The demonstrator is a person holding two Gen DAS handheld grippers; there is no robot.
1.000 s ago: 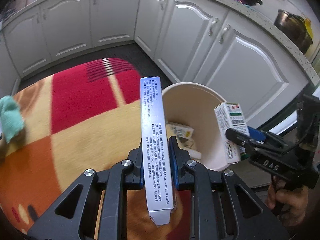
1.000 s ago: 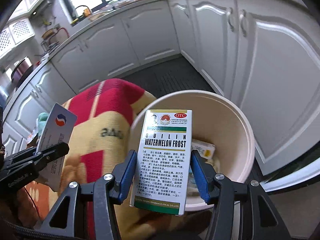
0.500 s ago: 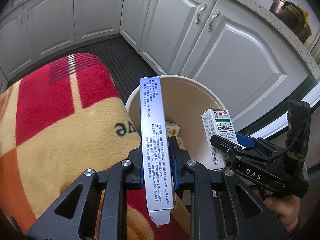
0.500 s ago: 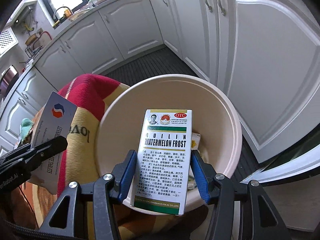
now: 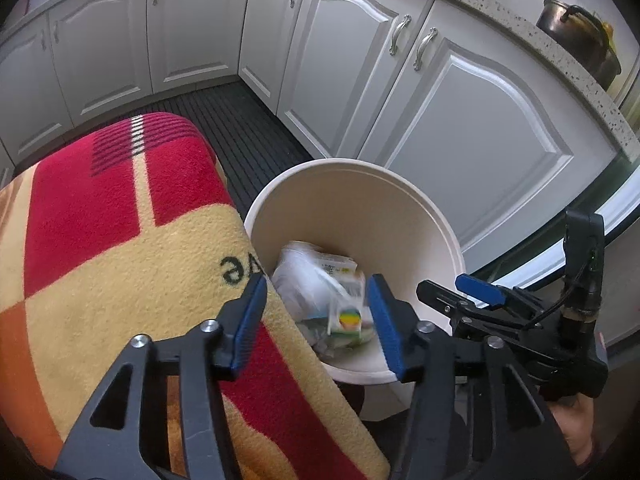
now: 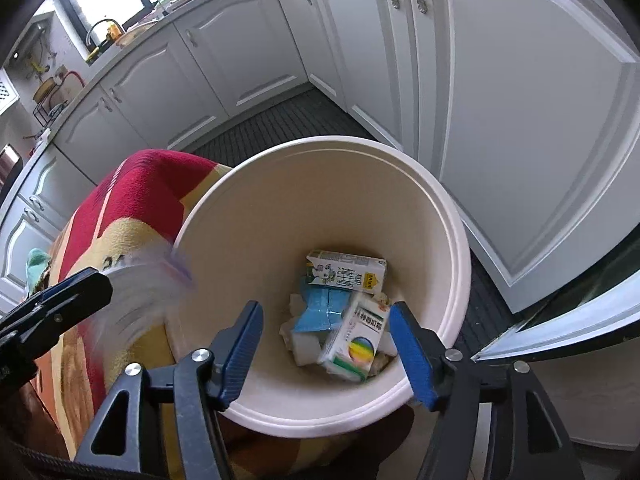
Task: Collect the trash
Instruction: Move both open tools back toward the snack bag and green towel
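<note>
Both jaws just opened, nothing between them: left gripper (image 5: 316, 320) and right gripper (image 6: 326, 348) sit over the bin (image 6: 460, 264). Boxes (image 6: 352, 344) lie inside it, below you. Any remaining trash lies off toward the blanket (image 5: 120, 248) side; left's nearer.

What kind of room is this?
It looks like a home kitchen. White cabinets run under a speckled countertop, a metal pot sits on that countertop, and a tap stands by the window. A cream trash bin stands on the floor.

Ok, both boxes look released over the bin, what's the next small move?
Probably lift both away: the left hand-held gripper and right hand-held gripper, jaws just opened, hold nothing, and the green box lies in the bin.
</note>
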